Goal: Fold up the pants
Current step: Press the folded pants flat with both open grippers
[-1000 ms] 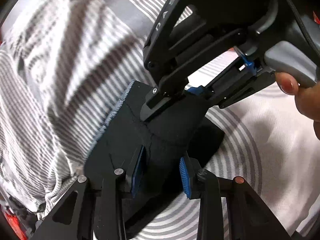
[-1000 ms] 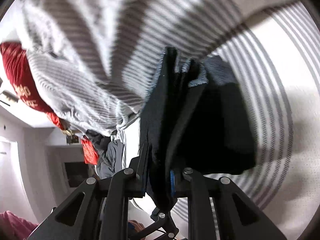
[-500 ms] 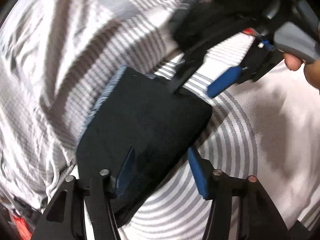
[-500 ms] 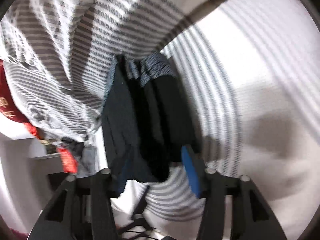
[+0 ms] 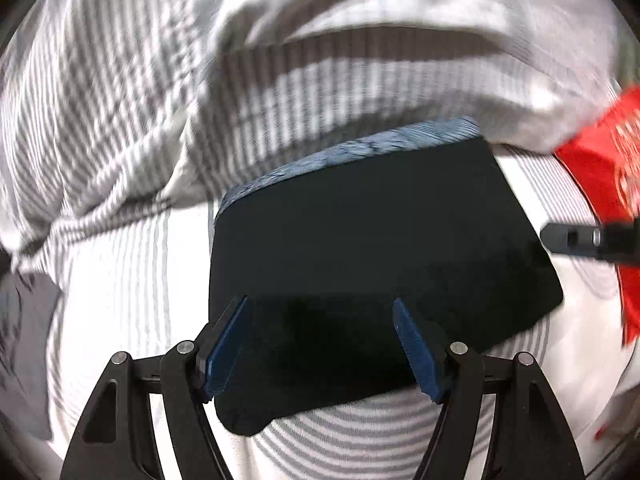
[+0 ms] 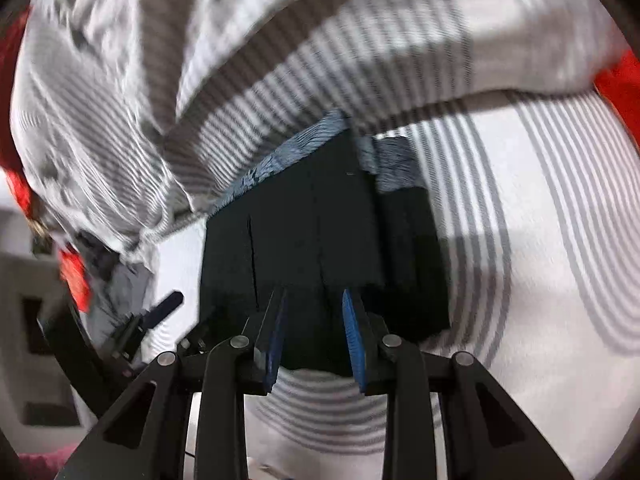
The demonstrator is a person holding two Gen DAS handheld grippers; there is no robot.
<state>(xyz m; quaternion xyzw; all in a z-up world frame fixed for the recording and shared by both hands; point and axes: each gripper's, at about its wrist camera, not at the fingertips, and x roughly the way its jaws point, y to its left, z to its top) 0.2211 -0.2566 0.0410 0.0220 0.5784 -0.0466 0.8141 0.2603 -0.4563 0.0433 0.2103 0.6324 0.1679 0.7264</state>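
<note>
Pants (image 5: 372, 264) lie folded flat on the striped bedsheet (image 5: 120, 280), both left tongs (image 5: 320, 344) and right tongs (image 6: 314, 334) spread, gripping nothing.

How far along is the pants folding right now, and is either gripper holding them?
Done, apparently: the black pants lie as a compact, layered rectangle on the striped bedding, frayed blue hem at the far edge. In hand: nothing; the left gripper is open over the near edge, and the right gripper also looks open, gripping nothing. Left: probably only pulling away, perhaps a last tidy.
</note>
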